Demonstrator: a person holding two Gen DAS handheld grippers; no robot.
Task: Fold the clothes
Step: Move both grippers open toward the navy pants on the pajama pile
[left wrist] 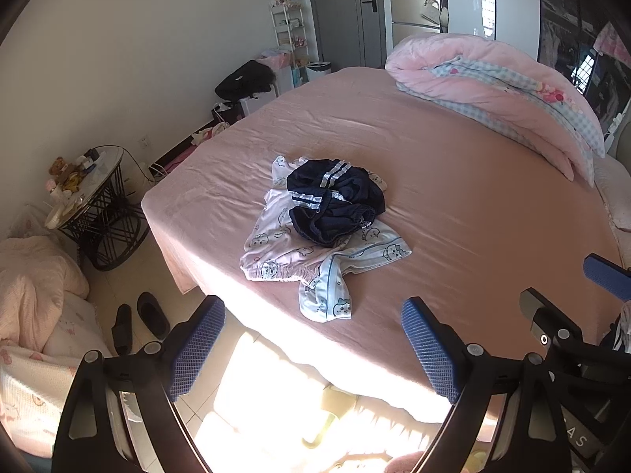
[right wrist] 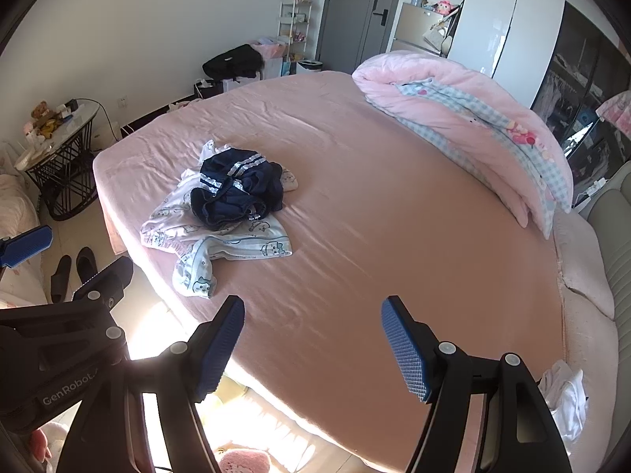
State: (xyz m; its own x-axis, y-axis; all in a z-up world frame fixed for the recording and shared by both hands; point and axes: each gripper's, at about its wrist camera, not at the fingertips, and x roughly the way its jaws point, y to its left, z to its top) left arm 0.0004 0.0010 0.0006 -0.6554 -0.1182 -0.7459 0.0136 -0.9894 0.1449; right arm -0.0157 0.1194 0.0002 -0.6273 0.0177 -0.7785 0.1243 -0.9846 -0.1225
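Navy shorts (left wrist: 335, 201) are lying crumpled on printed pyjamas (left wrist: 299, 252) at the bed (left wrist: 473, 205) edge (nothing folded is being shown); L gripper (left wrist: 313, 349) & R gripper (right wrist: 311, 349) are being held spread, empty.

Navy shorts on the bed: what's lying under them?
The navy shorts sit atop crumpled white cartoon-print pajamas on the pink bed. How many pajama pieces, and anything beneath the shorts' middle, is covered.
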